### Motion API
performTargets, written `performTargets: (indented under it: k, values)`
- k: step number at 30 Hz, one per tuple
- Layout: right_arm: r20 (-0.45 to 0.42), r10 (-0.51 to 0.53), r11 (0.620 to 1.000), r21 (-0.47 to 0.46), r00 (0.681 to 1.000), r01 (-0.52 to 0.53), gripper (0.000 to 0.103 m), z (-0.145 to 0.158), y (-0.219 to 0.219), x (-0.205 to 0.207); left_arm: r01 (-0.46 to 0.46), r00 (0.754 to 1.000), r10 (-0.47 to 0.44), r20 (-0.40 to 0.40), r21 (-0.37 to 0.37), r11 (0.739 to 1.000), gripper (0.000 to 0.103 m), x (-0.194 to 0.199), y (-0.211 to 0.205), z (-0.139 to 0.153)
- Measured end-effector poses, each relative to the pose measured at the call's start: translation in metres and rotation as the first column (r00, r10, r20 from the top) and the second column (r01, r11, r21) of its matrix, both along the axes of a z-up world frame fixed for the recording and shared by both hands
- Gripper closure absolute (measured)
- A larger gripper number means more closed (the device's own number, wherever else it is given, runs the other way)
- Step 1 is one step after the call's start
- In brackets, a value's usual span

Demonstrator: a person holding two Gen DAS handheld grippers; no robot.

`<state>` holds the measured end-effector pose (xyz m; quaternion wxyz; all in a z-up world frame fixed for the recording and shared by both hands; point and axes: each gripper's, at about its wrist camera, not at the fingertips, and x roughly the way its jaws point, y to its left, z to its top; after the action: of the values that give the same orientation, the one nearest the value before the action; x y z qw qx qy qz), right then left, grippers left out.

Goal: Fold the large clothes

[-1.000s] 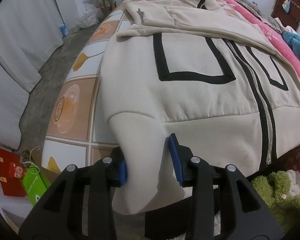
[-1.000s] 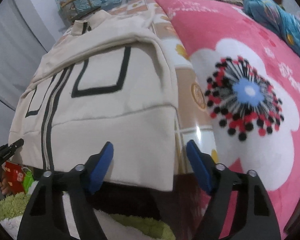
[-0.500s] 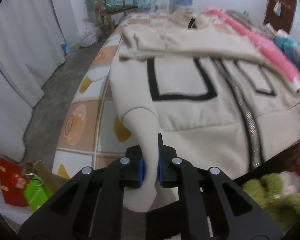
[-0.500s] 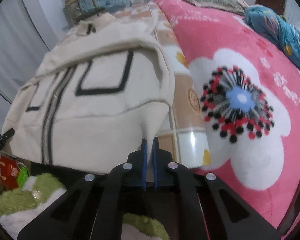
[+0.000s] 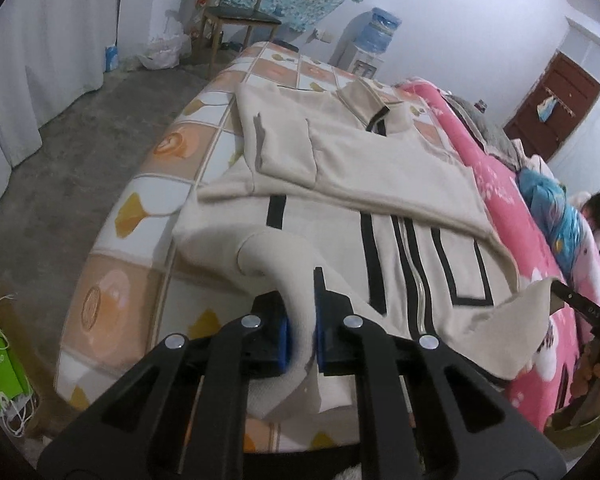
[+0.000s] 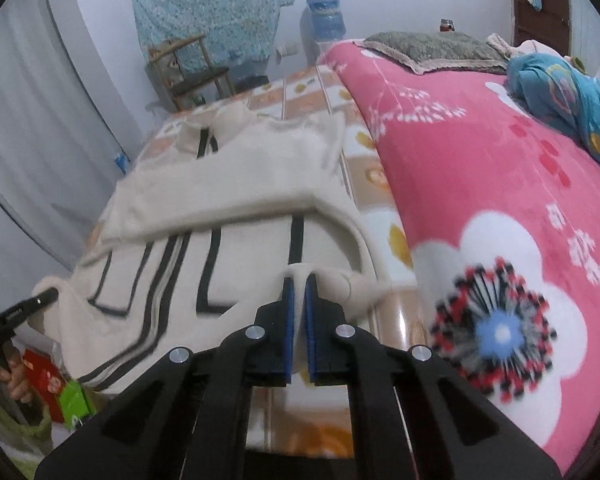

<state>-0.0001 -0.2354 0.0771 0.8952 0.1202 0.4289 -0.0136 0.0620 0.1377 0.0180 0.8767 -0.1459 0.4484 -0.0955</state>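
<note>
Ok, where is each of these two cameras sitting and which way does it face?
Left wrist: rides the left gripper, facing up the bed; jaws clamp the jacket hem corner.
Right wrist: rides the right gripper, facing the same way; jaws pinch the opposite hem corner beside the pink blanket.
Shared: the jacket, bed, chair and water dispenser.

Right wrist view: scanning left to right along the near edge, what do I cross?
Left gripper → cream jacket → right gripper pinching its hem → tiled bedsheet → pink floral blanket.
</note>
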Motion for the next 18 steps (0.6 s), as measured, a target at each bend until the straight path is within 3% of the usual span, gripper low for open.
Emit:
performTargets:
  k: [5, 11, 15, 17, 18]
  values:
    - [0.006, -0.014, 1.000, 0.023, 1.000, 0.014, 0.098, -0.004, -0.004, 0.035, -0.020, 0.998, 0.019, -0.063, -0.019, 1.000, 0.093, 0.033, 0.005, -0.016]
    - [-0.023, -0.048, 0.992, 0.113, 0.999, 0.050, 0.097, -0.025, -0.018, 0.074, -0.063, 0.991, 0.052, -0.123, -0.085, 0.994, 0.087, 0.066, 0.016, -0.033]
    - [-0.076, -0.074, 0.981, 0.176, 0.994, 0.086, 0.097, -0.049, -0.030, 0.098, -0.125, 0.985, 0.104, -0.135, -0.155, 0.980, 0.068, 0.080, 0.034, -0.037]
    - [-0.089, -0.084, 0.973, 0.205, 0.992, 0.101, 0.095, -0.055, -0.035, 0.102, -0.147, 0.985, 0.129, -0.116, -0.169, 0.974, 0.065, 0.082, 0.043, -0.034]
    - [-0.091, -0.087, 0.971, 0.215, 0.992, 0.105, 0.090, -0.057, -0.037, 0.102, -0.152, 0.985, 0.134, -0.110, -0.171, 0.974, 0.064, 0.082, 0.046, -0.033]
